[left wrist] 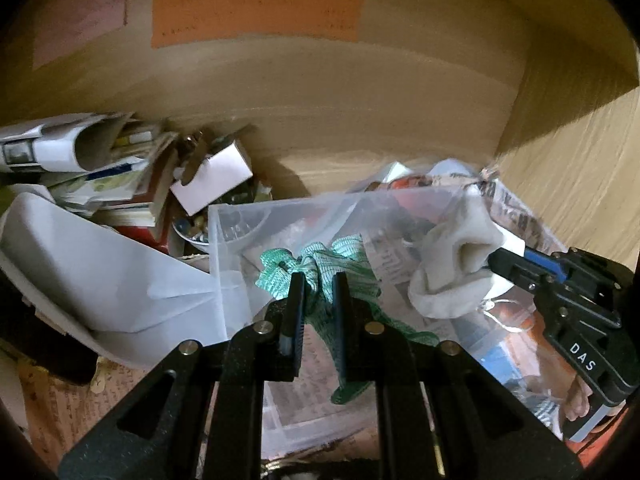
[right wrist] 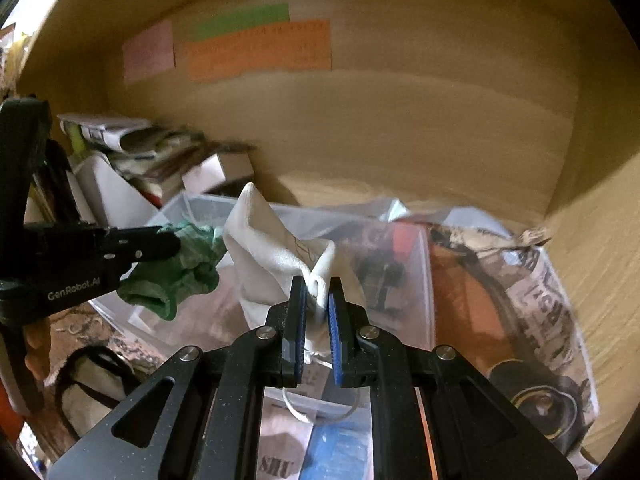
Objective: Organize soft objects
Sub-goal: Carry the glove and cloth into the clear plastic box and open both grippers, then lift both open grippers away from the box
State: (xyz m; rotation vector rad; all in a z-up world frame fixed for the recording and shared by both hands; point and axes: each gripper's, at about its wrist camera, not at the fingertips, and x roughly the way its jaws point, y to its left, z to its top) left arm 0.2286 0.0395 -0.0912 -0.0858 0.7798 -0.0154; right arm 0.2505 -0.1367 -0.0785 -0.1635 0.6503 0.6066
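The biggest thing in front of me is the clear plastic bin (left wrist: 224,240), sitting among newspaper (left wrist: 516,216) inside a wooden alcove, with a heap of papers and boxes (left wrist: 120,168) to its left. I judge this bin is where the soft things belong, so my job now is to get both pieces over its open mouth and down inside.

Next in size, the white cloth pouch (right wrist: 272,248) hangs from my right gripper (right wrist: 318,300), which is clamped on a fold near its drawstring; it dangles above the bin's middle. The green knitted cloth (left wrist: 320,268) is pinched in my left gripper (left wrist: 318,292), held just beside the pouch, over the bin's left portion.

To do this well I would lower each piece until its loose end rests on the bin's contents before letting go, so nothing drapes over the rim. I would release one side at a time, because the two pieces sit close and could snag. The smallest worry is the pouch's cord (right wrist: 304,412), looping below my right gripper; I'd watch that it doesn't catch on a finger.
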